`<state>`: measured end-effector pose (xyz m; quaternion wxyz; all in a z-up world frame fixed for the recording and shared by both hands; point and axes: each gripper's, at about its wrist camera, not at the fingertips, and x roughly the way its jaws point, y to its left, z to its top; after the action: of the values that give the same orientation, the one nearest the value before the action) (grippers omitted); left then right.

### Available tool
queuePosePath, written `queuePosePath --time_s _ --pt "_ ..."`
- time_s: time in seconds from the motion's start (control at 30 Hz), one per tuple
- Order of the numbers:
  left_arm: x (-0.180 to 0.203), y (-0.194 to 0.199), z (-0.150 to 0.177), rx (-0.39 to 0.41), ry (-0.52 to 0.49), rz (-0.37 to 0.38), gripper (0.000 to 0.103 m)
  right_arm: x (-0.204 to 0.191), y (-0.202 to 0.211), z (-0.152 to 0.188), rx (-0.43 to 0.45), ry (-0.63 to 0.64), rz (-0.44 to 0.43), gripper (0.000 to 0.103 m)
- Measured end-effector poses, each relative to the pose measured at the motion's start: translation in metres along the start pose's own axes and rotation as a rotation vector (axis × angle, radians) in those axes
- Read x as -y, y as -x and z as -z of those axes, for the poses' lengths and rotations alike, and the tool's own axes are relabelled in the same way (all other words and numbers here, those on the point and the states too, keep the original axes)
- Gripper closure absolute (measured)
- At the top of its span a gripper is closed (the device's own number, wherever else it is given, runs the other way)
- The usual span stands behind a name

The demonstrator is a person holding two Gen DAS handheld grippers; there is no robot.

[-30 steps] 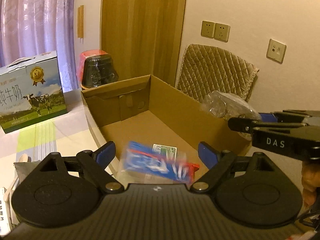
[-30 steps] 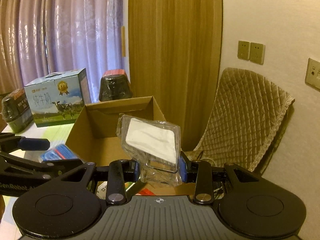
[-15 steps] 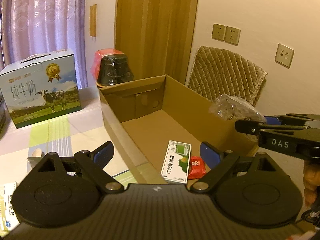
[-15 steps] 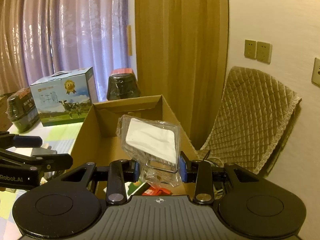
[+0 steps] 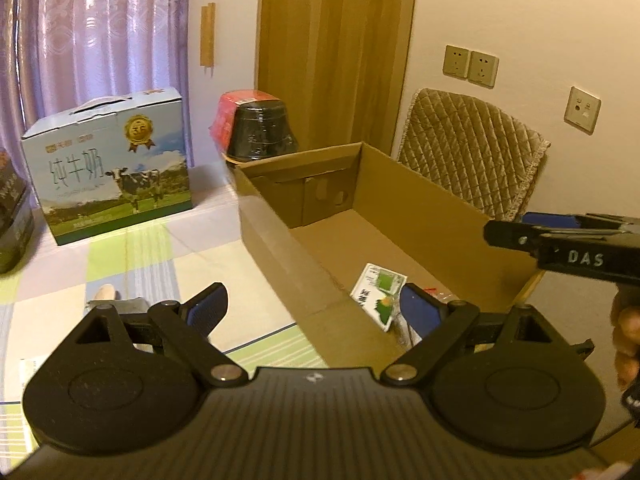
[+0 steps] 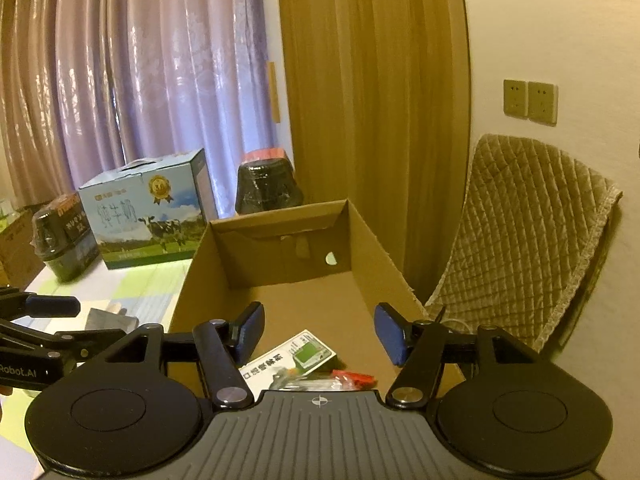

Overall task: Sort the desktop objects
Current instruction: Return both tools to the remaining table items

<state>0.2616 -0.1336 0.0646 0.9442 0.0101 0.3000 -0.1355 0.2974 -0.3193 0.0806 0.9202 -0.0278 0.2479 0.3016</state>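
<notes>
Released: clear packet, now half-hidden in cardboard box (image 6: 280, 280) | right gripper (image 6: 319, 334), left gripper (image 5: 316, 304) agape

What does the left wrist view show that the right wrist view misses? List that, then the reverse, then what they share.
Left wrist only: a hand behind the right gripper, that gripper's "DAS" lettering, and a single wall plate right of the double socket.
Right wrist only: the "Robot.AI" lettering on the side of the left gripper.
Both: the two grippers, each open in its own view, the cardboard box with a green-and-white packet inside, the milk carton and the quilted chair cover.
</notes>
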Motion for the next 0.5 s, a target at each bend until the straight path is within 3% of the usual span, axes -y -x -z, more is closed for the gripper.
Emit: queuePosePath --time_s 0.5 --pt "-0.06 0.039 0.013 0.011 0.03 -0.108 0.012 -0.052 0.025 -0.018 0.058 0.027 -0.09 0.035"
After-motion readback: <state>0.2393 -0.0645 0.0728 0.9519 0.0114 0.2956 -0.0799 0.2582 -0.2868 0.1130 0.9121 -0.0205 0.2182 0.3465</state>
